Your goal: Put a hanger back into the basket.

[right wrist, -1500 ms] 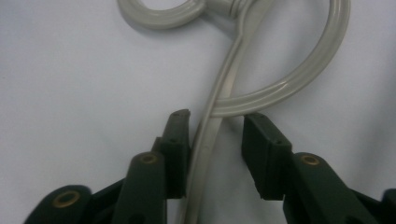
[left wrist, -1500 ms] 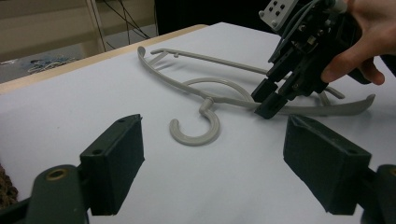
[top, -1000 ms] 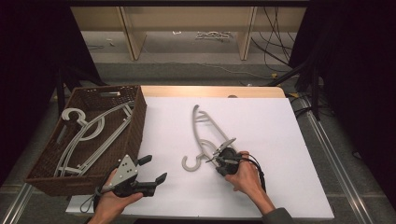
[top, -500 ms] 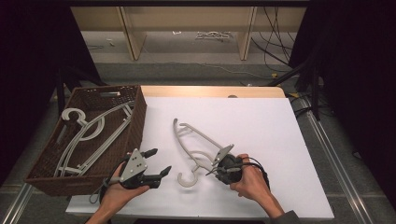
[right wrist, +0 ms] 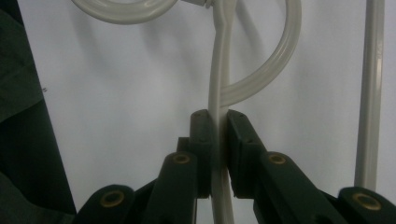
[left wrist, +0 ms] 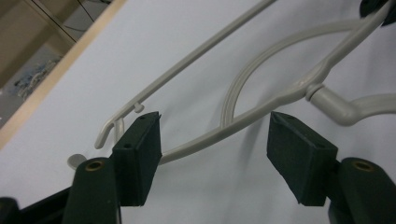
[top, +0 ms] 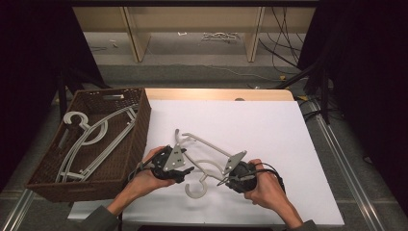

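Observation:
A pale grey plastic hanger point(top: 208, 145) lies across the white table top point(top: 269, 125), its hook point(top: 195, 188) toward the front edge. My right gripper point(top: 223, 180) is shut on one shoulder arm of the hanger point(right wrist: 219, 65) near the hook; in the right gripper view the jaws point(right wrist: 218, 116) pinch that thin arm. My left gripper point(top: 189, 171) has come in from the left. Its jaws point(left wrist: 215, 119) have just been closing and stand open astride the other shoulder arm of the hanger point(left wrist: 261, 100), whose far end passes behind one pad.
A dark brown wicker basket point(top: 140, 137) stands at the table's left edge with several grey hangers point(top: 86, 139) inside. Beyond the table's wooden far edge point(top: 216, 94) are shelf legs and cables on the floor. The right half of the table is bare white.
The hanger's far end has swung to the left while the right gripper kept hold of it. The left gripper has travelled right, from beside the basket to the hanger, its jaws narrower.

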A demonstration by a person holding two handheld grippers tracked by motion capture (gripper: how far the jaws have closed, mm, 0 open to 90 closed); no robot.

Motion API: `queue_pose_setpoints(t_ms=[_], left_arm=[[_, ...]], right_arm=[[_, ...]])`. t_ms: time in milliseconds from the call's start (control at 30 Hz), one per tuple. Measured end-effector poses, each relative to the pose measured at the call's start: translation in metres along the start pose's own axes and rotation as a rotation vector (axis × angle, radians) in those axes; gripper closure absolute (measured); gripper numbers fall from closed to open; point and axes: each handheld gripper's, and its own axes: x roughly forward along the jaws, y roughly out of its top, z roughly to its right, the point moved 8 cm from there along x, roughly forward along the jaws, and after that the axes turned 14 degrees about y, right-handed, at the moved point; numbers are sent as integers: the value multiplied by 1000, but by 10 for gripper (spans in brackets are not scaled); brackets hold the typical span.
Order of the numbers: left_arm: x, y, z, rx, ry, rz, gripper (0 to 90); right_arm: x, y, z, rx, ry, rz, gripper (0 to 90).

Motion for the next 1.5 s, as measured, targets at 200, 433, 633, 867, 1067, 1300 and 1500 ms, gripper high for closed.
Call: queue_pose_setpoints(t_ms=[200, 433, 633, 867, 1067, 1300, 1500], left_arm=[[13, 1, 7, 58, -35, -33, 404], [22, 6, 10, 148, -56, -36, 409], [33, 8, 17, 233, -71, -47, 449], [36, 13, 21, 291, -120, -30, 629], [24, 25, 17, 334, -107, 12, 674], [16, 33, 15, 337, -94, 35, 719], [9, 40, 14, 291, -114, 59, 768]], right_arm=[[-5, -2, 1, -4, 1, 12, 822], [-8, -2, 2, -13, 3, 16, 822], [-9, -1, 1, -28, 5, 16, 822], [-11, -2, 4, -31, -2, 25, 822], [-17, -4, 12, -27, -45, 42, 801], [-25, -4, 19, -9, -88, 88, 756], [-35, -2, 28, 44, -128, 166, 592]])
